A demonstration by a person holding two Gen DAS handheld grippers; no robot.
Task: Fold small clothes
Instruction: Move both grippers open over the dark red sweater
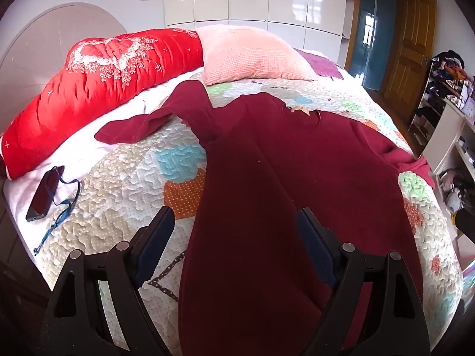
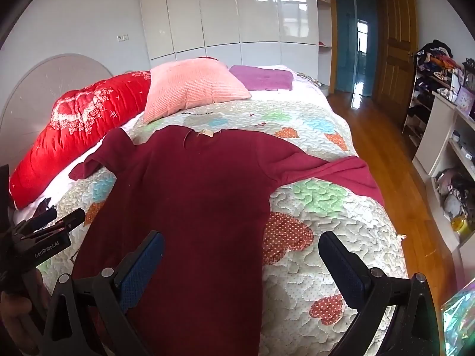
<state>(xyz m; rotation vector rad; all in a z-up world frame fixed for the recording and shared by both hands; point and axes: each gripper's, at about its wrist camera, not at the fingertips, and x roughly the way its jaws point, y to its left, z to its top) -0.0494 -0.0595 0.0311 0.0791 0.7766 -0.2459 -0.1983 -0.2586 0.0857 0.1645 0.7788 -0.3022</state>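
sweater [image 2: 202, 195] flat on bed [image 2: 320, 255] | pillow [image 2: 193, 89] behind it | phone [image 1: 44, 192] left of it

A dark red sweater [image 1: 267, 178] lies spread on the quilt [image 1: 124, 184], left gripper [image 1: 234, 240] fingers [image 1: 156, 243] apart above it.

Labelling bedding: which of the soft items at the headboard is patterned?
The red quilt roll, with its white floral print; the pink pillow beside it is plain.
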